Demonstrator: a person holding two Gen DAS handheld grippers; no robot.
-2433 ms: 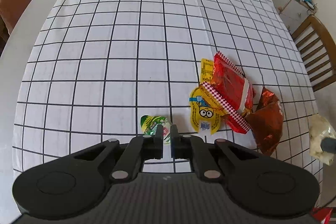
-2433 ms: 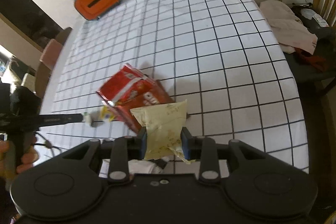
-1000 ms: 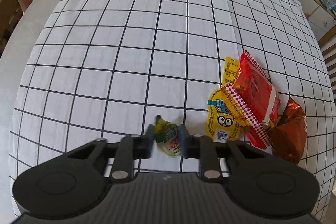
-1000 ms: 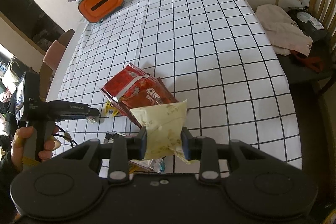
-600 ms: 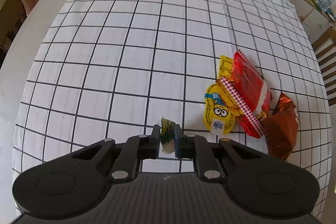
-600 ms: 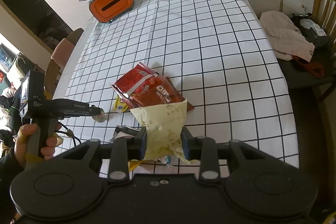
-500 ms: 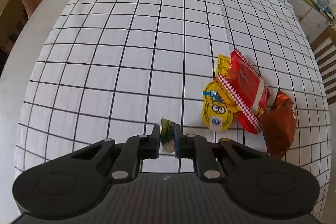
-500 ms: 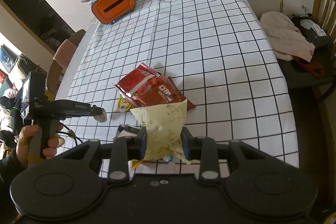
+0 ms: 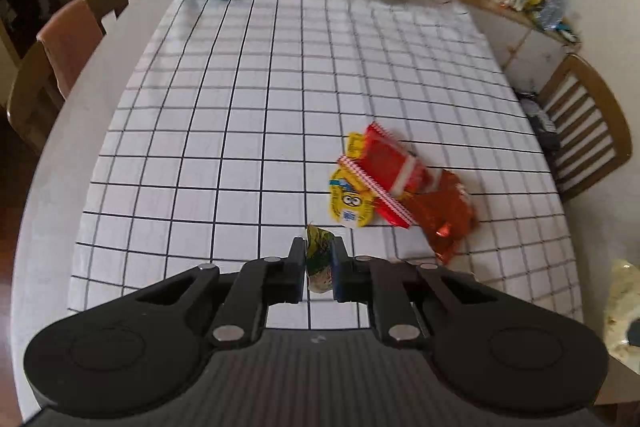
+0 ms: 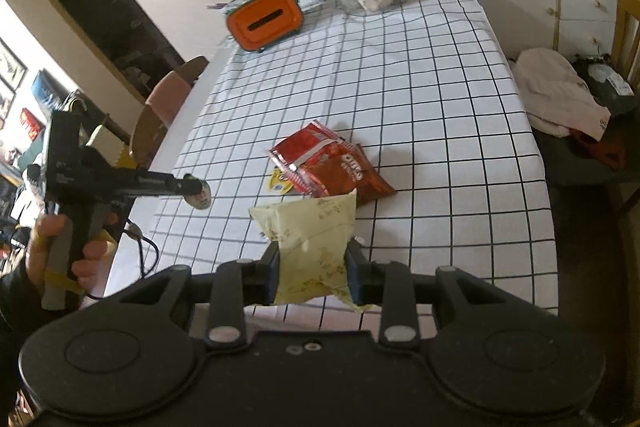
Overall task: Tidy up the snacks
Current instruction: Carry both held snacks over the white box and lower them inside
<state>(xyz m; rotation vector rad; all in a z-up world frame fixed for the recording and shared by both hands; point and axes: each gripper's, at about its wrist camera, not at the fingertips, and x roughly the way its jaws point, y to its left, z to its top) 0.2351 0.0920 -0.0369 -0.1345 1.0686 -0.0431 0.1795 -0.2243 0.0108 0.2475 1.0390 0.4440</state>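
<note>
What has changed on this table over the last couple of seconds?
The left gripper closed on the small green packet that lay on the tablecloth and lifted it clear. The right gripper kept its hold on the pale yellow bag and rose too. The red and yellow snacks stayed piled where they were.

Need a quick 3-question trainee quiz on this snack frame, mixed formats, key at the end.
1. True or false: the left gripper is shut on a small green packet.
2. The right gripper holds: A) red packet B) pale yellow bag C) nothing.
3. Which packet lies partly over the yellow cartoon pouch on the checked tablecloth?

Key: 1 true; 2 B; 3 the red packet.
</note>
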